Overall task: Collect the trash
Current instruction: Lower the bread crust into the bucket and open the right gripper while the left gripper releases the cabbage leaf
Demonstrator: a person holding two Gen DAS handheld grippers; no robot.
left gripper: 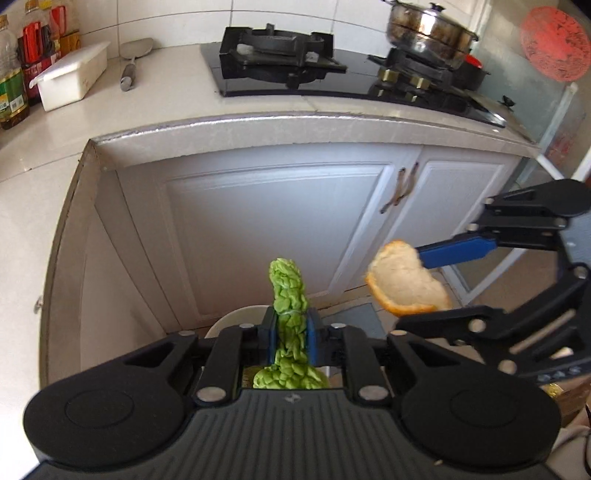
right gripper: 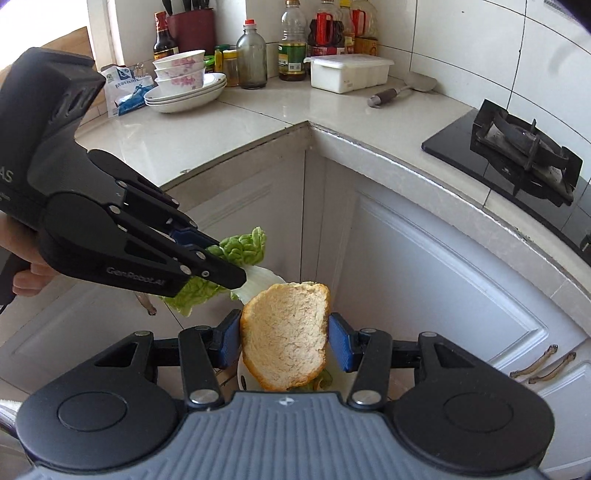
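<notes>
My left gripper (left gripper: 291, 332) is shut on a crinkled green lettuce leaf (left gripper: 288, 291), which sticks up between its blue pads. In the right wrist view the left gripper (right gripper: 225, 258) comes in from the left, and the leaf (right gripper: 243, 242) hangs from both sides of its jaws. My right gripper (right gripper: 284, 339) is shut on a curved piece of orange peel (right gripper: 288, 332), pith side towards the camera. In the left wrist view the right gripper (left gripper: 408, 288) holds the peel (left gripper: 402, 284) just right of the leaf. A white bin rim (right gripper: 242, 373) shows beneath both, mostly hidden.
Both grippers hang in front of white cabinet doors (left gripper: 273, 229) in the corner below an L-shaped counter (right gripper: 258, 107). On the counter are a gas hob (left gripper: 280, 48) with a steel pot (left gripper: 428, 29), a white box (right gripper: 349, 72), a spatula (right gripper: 402, 90), bottles and stacked bowls (right gripper: 181, 79).
</notes>
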